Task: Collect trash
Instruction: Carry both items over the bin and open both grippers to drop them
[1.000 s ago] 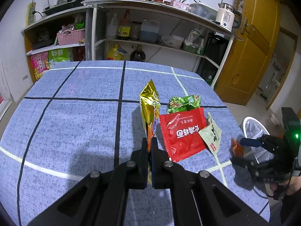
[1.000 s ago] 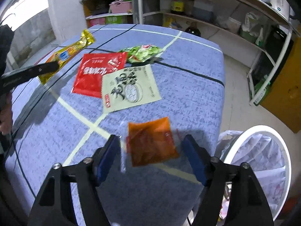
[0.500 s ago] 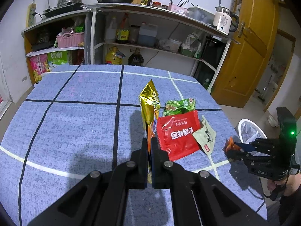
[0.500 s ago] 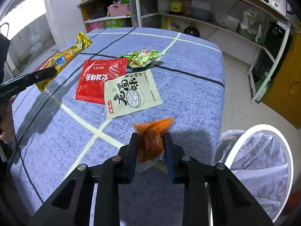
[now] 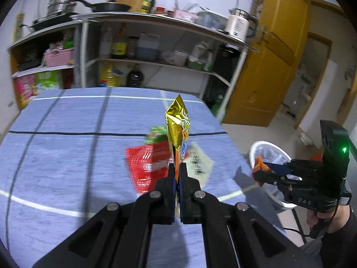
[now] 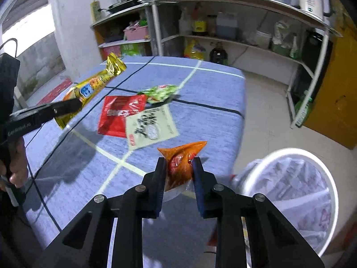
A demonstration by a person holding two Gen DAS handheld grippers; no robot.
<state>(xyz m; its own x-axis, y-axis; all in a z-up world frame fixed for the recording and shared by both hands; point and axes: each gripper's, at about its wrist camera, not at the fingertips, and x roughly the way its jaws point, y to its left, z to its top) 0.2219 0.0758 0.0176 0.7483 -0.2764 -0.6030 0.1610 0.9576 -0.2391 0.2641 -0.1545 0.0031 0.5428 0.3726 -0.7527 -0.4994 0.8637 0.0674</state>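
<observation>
My left gripper (image 5: 177,167) is shut on a long gold snack wrapper (image 5: 178,122) and holds it upright above the blue table; the wrapper also shows in the right wrist view (image 6: 96,82). My right gripper (image 6: 179,164) is shut on an orange sauce packet (image 6: 180,158), lifted off the table near its right edge; the packet also shows in the left wrist view (image 5: 260,165). A red packet (image 6: 118,114), a beige packet (image 6: 151,127) and a green packet (image 6: 159,92) lie on the table. A white bin (image 6: 290,185) with a plastic liner stands on the floor to the right.
The table has a blue checked cloth (image 6: 212,93). Metal shelves (image 5: 156,42) with bottles, pots and a kettle stand behind it. A yellow door (image 5: 267,71) is at the right. The bin also shows beside the table's right edge in the left wrist view (image 5: 267,151).
My right gripper closed on the orange packet and lifted it off the table toward the bin side. My left gripper rose with the gold wrapper and moved right.
</observation>
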